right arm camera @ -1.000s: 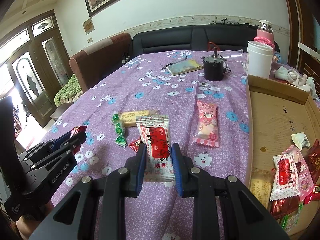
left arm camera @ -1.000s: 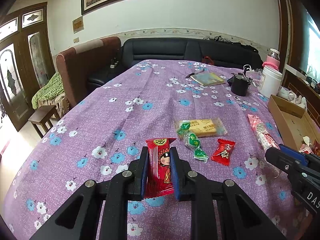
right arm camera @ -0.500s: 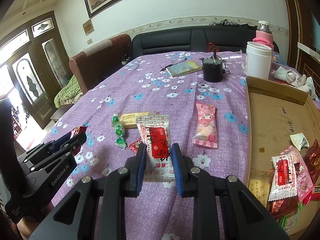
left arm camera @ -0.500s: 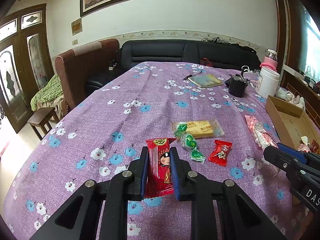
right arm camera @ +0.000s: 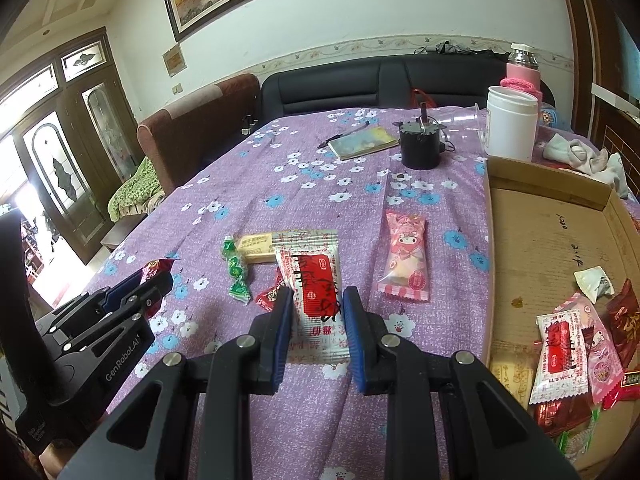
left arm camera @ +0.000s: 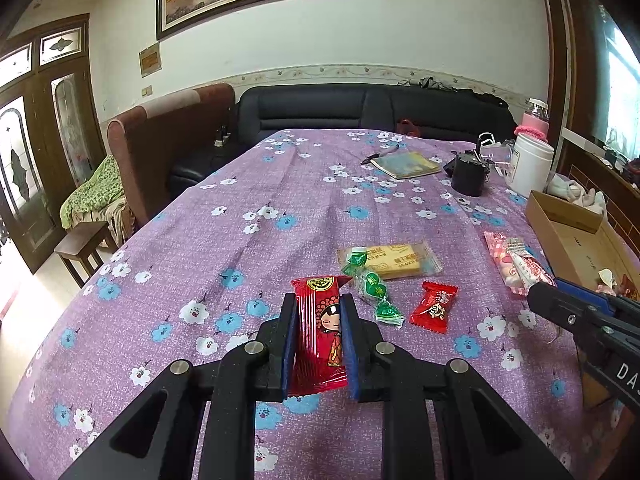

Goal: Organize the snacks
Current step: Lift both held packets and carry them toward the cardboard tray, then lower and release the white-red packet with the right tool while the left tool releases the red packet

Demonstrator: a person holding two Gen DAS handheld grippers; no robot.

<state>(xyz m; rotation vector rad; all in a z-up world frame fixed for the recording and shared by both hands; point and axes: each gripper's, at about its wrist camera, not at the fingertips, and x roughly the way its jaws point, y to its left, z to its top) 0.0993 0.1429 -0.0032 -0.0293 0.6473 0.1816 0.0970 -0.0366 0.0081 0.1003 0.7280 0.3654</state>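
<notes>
My left gripper is shut on a red snack packet with a cartoon face, held above the purple floral tablecloth. My right gripper is shut on a white and red snack packet. On the cloth lie a yellow biscuit pack, green wrapped candies, a small red candy and a pink packet. A cardboard box at the right holds several snack packets.
At the far end of the table stand a black cylinder, a white jar, a pink bottle and a notebook with a pen. Sofas stand behind and to the left. A stool stands off the left edge.
Both grippers have lifted slightly with their packets; the table items sit a little lower and farther in view. The holds have not changed.
</notes>
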